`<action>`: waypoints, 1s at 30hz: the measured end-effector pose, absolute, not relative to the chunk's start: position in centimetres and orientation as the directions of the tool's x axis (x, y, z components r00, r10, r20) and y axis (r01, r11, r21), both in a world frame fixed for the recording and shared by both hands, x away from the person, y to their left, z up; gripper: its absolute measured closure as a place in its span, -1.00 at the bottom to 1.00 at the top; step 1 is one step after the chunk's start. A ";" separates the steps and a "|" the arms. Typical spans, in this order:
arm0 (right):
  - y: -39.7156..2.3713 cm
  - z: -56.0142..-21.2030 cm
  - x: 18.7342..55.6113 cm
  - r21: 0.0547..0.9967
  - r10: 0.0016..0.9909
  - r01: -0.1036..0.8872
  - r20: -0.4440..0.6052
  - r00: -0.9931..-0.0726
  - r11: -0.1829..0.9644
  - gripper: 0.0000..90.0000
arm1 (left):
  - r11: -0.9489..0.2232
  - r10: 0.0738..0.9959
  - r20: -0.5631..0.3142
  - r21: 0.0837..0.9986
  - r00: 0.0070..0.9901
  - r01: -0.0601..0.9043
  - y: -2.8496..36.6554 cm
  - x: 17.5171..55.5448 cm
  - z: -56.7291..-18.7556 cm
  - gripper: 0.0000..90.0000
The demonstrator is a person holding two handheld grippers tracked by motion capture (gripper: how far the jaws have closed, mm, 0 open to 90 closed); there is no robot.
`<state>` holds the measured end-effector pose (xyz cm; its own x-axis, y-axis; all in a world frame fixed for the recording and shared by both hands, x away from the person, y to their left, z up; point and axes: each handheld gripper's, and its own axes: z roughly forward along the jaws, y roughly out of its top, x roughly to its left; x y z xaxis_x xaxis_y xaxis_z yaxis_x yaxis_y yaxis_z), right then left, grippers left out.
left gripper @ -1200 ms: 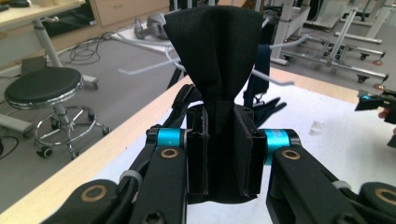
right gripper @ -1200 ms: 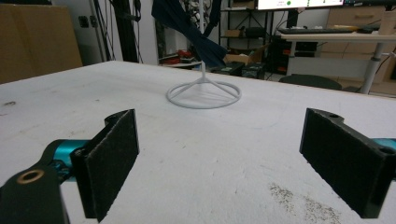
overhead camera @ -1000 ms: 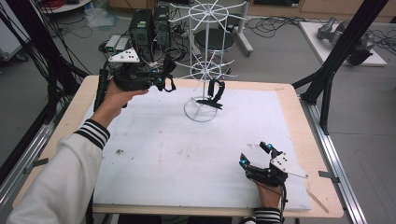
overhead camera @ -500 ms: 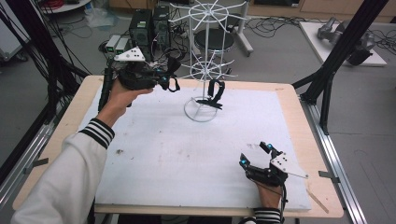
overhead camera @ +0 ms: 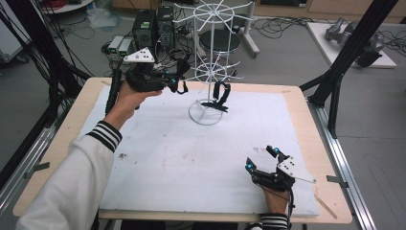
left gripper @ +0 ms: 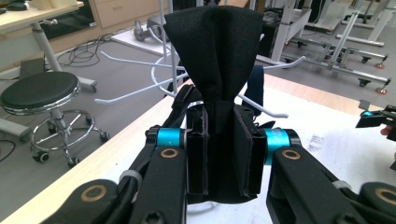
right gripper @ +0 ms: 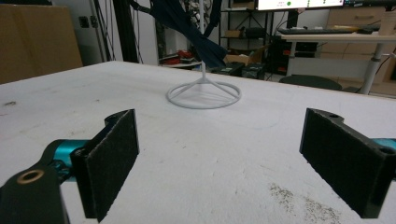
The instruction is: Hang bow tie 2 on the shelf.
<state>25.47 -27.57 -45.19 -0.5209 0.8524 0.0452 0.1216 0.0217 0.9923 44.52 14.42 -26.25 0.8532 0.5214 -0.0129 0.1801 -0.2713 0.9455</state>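
A white wire rack (overhead camera: pixel 211 57) with hook arms stands on a ring base (overhead camera: pixel 206 116) at the back middle of the table. A black strap (overhead camera: pixel 221 94) hangs from its lower tier. My left gripper (overhead camera: pixel 178 82) is raised just left of that tier and is shut on another black fabric strap (left gripper: pixel 215 51), which stands up pinched between the pads (left gripper: pixel 245 154). My right gripper (overhead camera: pixel 261 158) rests low at the front right of the table, open with nothing between its pads (right gripper: pixel 112 161). It faces the rack base (right gripper: pixel 204 95), where a dark strap (right gripper: pixel 187 23) hangs above.
A white mat (overhead camera: pixel 172 158) covers the wooden table (overhead camera: pixel 67 139). Black frame posts (overhead camera: pixel 344 62) rise at the right and left edges. Behind the table are a stool (overhead camera: pixel 220 40), computer cases (overhead camera: pixel 153 26) and floor cables.
My left gripper has shifted slightly toward the rack, still holding the strap. The right gripper has stayed put.
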 end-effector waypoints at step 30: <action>-27.6 -45.2 25.5 0.993 0.854 0.114 0.044 -0.518 0.019 -0.75 | -0.301 0.513 0.005 0.938 0.859 0.175 11.8 45.1 -26.5 0.70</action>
